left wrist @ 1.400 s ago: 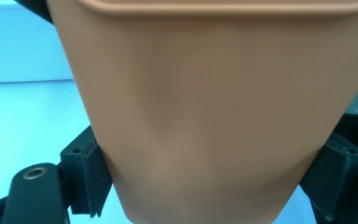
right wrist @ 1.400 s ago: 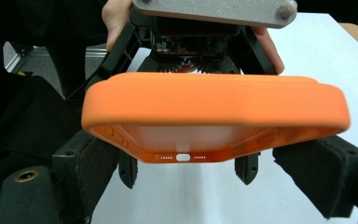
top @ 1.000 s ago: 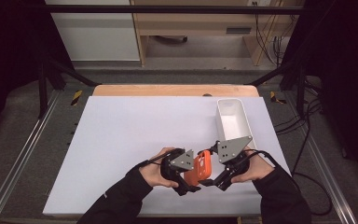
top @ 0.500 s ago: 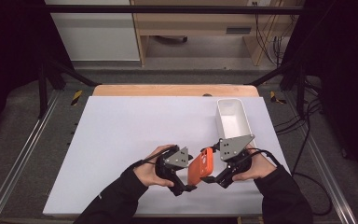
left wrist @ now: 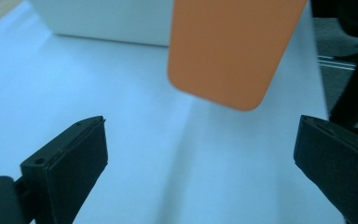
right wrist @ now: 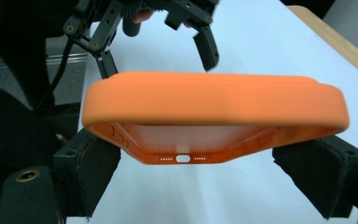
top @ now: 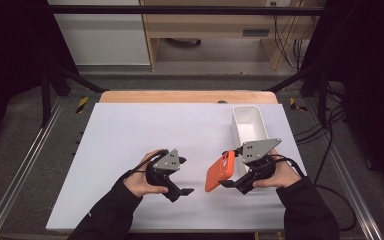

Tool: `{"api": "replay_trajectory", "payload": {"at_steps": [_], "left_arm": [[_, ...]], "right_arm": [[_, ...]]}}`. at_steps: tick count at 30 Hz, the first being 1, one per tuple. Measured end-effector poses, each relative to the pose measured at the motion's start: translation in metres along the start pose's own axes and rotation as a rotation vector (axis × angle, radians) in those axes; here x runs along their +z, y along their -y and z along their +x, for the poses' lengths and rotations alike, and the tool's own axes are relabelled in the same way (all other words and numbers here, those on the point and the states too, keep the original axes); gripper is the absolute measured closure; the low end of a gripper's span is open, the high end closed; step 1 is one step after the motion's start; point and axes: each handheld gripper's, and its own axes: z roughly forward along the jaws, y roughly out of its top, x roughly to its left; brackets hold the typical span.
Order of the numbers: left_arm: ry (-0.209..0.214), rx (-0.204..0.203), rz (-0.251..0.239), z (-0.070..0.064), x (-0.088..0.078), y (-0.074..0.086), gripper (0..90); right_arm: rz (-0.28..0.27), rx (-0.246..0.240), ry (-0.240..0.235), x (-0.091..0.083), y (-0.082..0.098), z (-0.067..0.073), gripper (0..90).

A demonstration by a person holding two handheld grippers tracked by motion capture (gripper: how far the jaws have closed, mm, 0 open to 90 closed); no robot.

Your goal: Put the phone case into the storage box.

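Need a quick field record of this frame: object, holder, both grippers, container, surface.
object: orange silicone phone case, lifted off the table
holder: right gripper, jaws shut on the case's sides
left gripper: jaws have just been opening, nothing between them, apart from the case
container: white rectangular plastic bin, empty, just beyond the right gripper
surface: white table top

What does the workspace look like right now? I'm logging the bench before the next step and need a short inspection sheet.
Surface: white table top, flat.
Job's things: orange phone case, held off the table; white bin beside it.
Clutter: nothing seen.
Grippers: right gripper shut on the phone case; left gripper with jaws just opened, nothing between them, apart from the case.
Cables: black cable trailing from the right gripper.
Surroundings: metal rail, wooden shelf behind.
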Motion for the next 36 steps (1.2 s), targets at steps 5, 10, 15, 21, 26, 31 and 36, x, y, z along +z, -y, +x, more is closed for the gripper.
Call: {"api": "replay_trajectory", "payload": {"at_steps": [5, 10, 15, 21, 26, 31, 36], "left_arm": [[-0.062, -0.067, -0.025, 0.008, -0.009, 0.012, 2.7], [-0.108, -0.128, -0.054, 0.015, -0.017, 0.029, 2.7], [-0.168, -0.192, -0.093, 0.021, -0.027, 0.048, 2.8], [-0.224, -0.261, -0.124, 0.027, -0.04, 0.067, 2.9], [-0.261, -0.299, -0.128, 0.03, -0.05, 0.079, 2.4], [-0.292, -0.307, -0.12, 0.031, -0.058, 0.091, 2.1], [-0.319, -0.316, -0.117, 0.031, -0.067, 0.1, 1.8]], "right_arm": [[-0.019, 0.013, 0.032, -0.004, -0.001, -0.003, 15.5], [-0.024, 0.034, 0.067, -0.009, -0.003, -0.006, 15.5], [-0.039, 0.061, 0.087, -0.014, -0.004, -0.009, 15.5], [-0.06, 0.084, 0.122, -0.02, -0.005, -0.011, 15.5], [-0.077, 0.098, 0.147, -0.026, -0.007, -0.013, 15.5], [-0.082, 0.108, 0.171, -0.032, -0.01, -0.014, 15.4], [-0.093, 0.126, 0.201, -0.039, -0.016, -0.016, 15.4]]}}
